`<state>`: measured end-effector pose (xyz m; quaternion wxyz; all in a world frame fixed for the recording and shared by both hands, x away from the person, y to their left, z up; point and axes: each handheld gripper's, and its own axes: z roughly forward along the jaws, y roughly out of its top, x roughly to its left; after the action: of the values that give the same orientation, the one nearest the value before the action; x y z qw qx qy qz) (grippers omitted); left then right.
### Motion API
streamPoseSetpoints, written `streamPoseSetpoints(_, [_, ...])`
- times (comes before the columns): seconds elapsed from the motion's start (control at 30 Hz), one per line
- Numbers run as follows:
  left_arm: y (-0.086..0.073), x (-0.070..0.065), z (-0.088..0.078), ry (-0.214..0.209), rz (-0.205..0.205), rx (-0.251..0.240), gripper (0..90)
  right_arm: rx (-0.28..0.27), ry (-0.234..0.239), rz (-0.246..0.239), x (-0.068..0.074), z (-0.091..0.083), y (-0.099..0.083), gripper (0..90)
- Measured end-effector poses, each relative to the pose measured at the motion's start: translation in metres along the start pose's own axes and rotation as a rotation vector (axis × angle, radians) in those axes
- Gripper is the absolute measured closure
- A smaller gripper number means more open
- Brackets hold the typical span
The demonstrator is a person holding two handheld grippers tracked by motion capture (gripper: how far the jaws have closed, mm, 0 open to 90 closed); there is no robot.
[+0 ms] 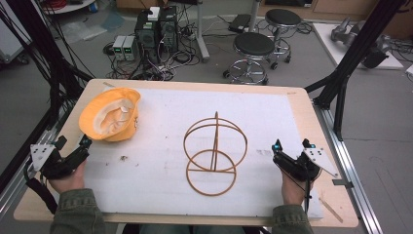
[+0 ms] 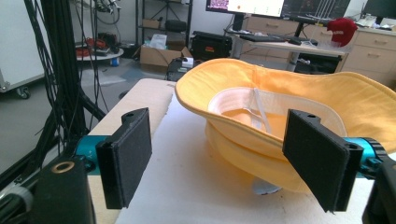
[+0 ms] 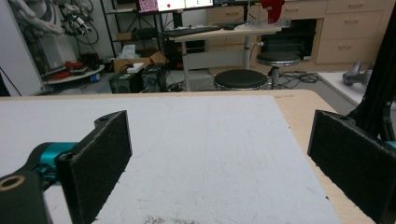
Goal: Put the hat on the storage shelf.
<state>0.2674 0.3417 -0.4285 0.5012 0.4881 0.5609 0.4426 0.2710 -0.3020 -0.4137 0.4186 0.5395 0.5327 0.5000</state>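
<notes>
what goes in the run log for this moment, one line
left tongs: open, facing yellow hat | right tongs: open, empty | wire stand: mid-table, untouched

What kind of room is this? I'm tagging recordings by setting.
Probably a robotics lab or workshop: computer towers amid floor cables, rolling stools, and a desk with monitors behind the table.

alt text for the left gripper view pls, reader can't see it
A yellow bucket hat lies upside down on a white mat, just ahead of the left tongs, whose two black padded jaws stand wide open and hold nothing. Behind the table are black cables, a cardboard box and a desk with monitors.
</notes>
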Motion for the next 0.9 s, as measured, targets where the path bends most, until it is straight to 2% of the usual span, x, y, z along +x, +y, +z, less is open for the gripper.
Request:
streamPoseSetpoints(0.17, [-0.0007, 0.0031, -0.0010, 0.007, -0.012, 0.004, 24.1, 0.018, 0.002, 0.030, -0.0026, 0.0019, -0.0007, 5.1])
streamPoseSetpoints(0.9, [-0.0003, 0.0034, -0.0012, 0.000, -0.029, 0.005, 24.3, 0.037, 0.013, 0.025, -0.0020, 0.0040, -0.0019, 5.1])
